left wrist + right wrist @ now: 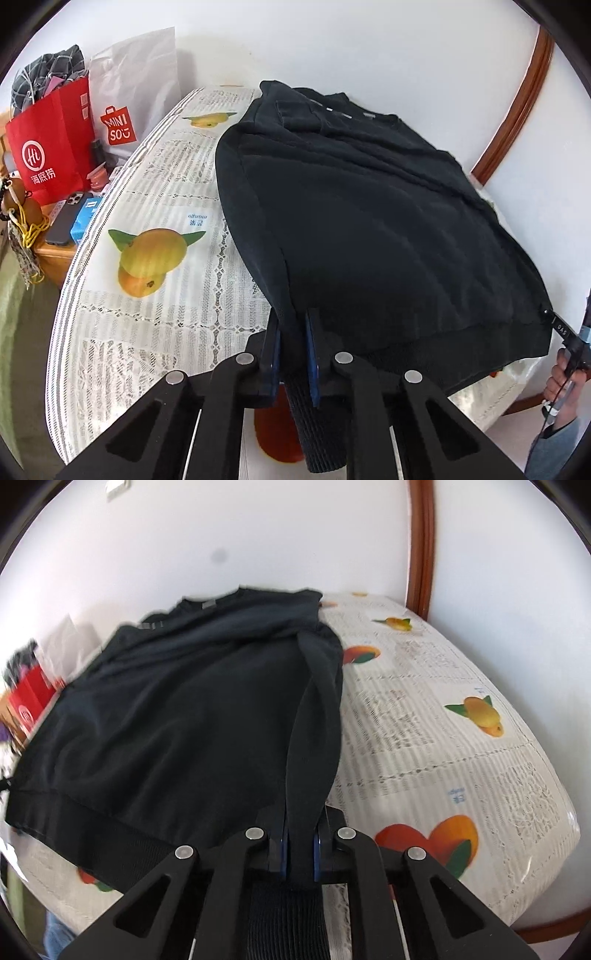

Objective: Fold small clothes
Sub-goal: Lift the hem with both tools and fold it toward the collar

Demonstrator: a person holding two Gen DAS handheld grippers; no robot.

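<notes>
A black sweatshirt (369, 221) lies spread on the table, neck toward the far wall; it also shows in the right wrist view (177, 716). My left gripper (293, 332) is shut on the sweatshirt's near left corner, with the ribbed hem hanging between its fingers. My right gripper (300, 834) is shut on the near right corner, the fabric pinched between its blue pads and lifted in a fold. In the left wrist view the right gripper (570, 343) and the hand holding it show at the right edge, at the hem's far corner.
The round table (147, 302) wears a white lace cloth printed with fruit (151, 254). Red and white shopping bags (55, 147), a phone (64, 221) and small items sit on a wooden stand at the left. A white wall and brown wooden trim (421, 546) stand behind.
</notes>
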